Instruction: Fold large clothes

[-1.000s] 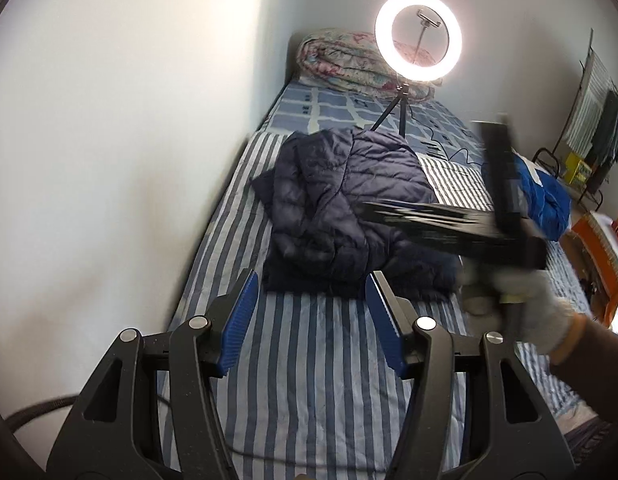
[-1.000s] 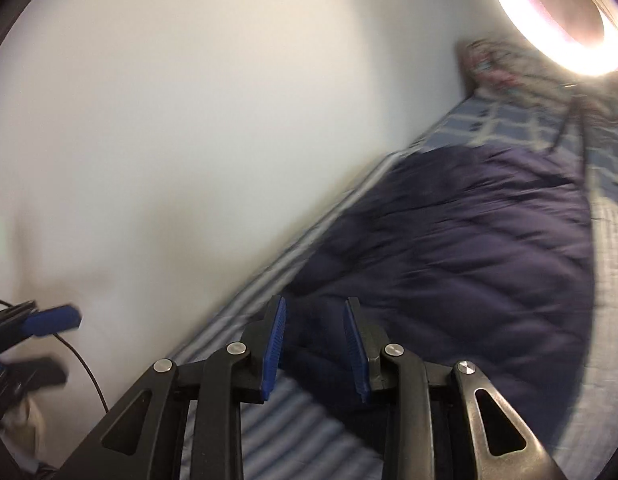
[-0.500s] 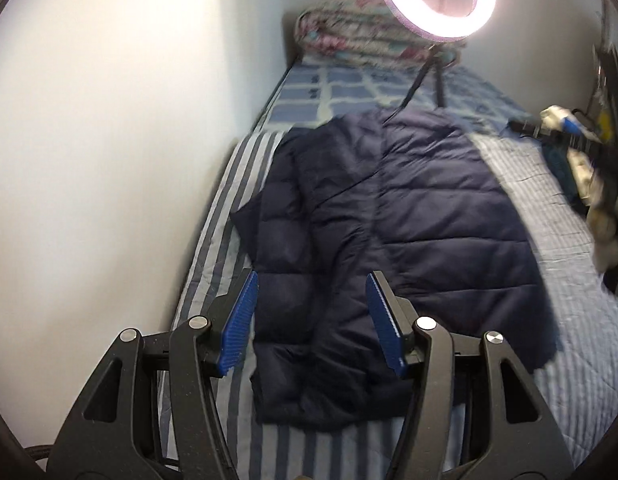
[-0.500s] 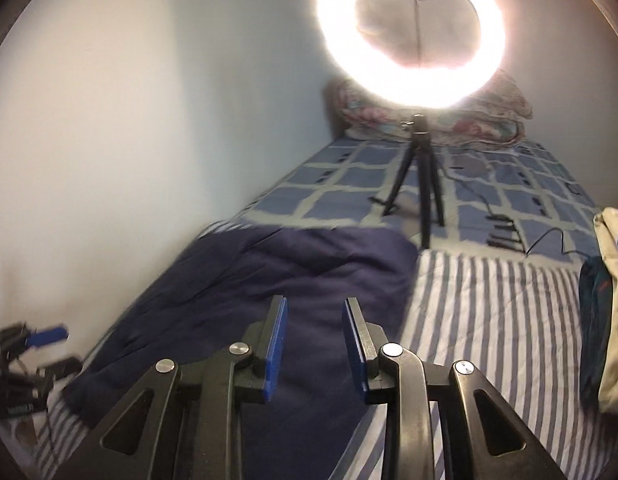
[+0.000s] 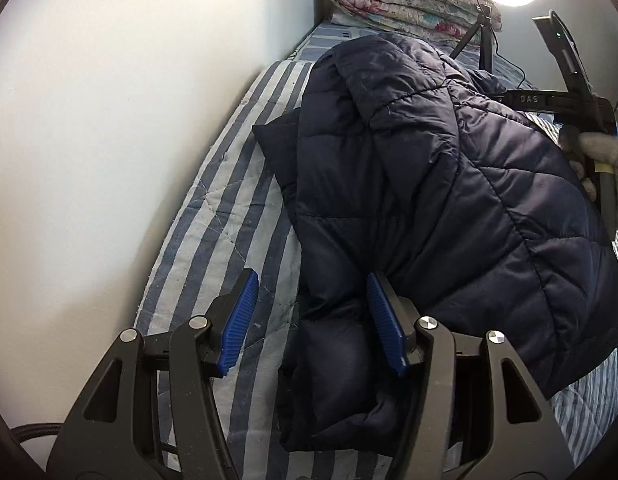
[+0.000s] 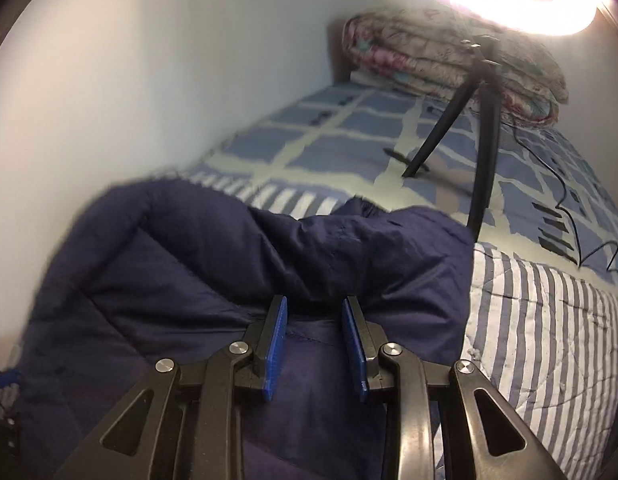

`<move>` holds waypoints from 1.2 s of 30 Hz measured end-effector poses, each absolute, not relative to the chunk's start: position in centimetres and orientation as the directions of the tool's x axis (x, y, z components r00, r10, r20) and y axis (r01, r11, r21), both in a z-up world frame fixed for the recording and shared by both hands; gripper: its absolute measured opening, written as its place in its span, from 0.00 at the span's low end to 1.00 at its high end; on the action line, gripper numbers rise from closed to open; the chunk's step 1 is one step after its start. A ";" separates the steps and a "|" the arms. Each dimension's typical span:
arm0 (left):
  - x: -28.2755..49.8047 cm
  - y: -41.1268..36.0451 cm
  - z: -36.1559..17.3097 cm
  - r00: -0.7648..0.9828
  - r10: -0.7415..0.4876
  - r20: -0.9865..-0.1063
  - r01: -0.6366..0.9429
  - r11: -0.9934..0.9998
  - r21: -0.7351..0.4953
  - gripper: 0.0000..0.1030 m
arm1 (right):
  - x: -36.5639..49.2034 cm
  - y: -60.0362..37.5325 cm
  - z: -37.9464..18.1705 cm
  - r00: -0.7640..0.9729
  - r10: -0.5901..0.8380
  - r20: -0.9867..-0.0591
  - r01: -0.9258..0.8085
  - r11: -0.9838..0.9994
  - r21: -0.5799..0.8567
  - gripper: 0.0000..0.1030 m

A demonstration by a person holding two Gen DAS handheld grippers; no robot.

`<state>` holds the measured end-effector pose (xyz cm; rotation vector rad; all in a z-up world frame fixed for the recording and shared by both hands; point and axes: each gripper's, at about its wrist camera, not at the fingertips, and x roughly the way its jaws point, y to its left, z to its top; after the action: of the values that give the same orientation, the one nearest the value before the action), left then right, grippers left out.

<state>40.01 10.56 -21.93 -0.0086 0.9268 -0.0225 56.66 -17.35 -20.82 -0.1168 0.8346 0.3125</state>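
Note:
A navy quilted puffer jacket (image 5: 429,184) lies rumpled on the striped bed (image 5: 213,216), partly folded over itself. My left gripper (image 5: 309,316) is open low over the jacket's near end, one blue pad over the sheet and the other at a fold. My right gripper (image 6: 313,340) is open just above the jacket's far end (image 6: 269,264), nothing between its pads. The right gripper's body also shows in the left wrist view (image 5: 569,92), held by a gloved hand at the jacket's right side.
A white wall (image 5: 109,120) runs along the bed's left side. A ring light on a black tripod (image 6: 485,128) stands on the checked blanket (image 6: 349,128) beyond the jacket, its cable trailing right. A rolled floral quilt (image 6: 449,60) lies at the bed's head.
Both grippers have moved in closer and lower to the jacket. The left now sits at its near end; the right has dropped toward its far end near the tripod.

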 end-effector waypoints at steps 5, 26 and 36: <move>39.3 12.0 -20.6 0.593 -0.094 -0.800 -0.001 0.993 -0.117 0.57 | 53.6 -19.9 -17.9 0.636 0.272 -0.722 -0.305 0.948 0.089 0.70; 37.8 12.0 -20.2 0.533 -0.160 -0.831 0.030 0.985 -0.170 0.62 | 34.9 -26.8 -27.0 0.249 0.806 -0.536 -0.211 0.586 0.782 0.51; 36.8 11.2 -19.8 0.492 -0.184 -0.851 0.039 0.981 -0.190 0.55 | 32.7 -25.3 -22.4 0.277 0.667 -0.692 -0.267 0.745 0.612 0.14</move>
<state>36.83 11.15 -19.84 -0.1520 1.0486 -0.1363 32.66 -25.33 -22.42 0.4163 1.1269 0.6515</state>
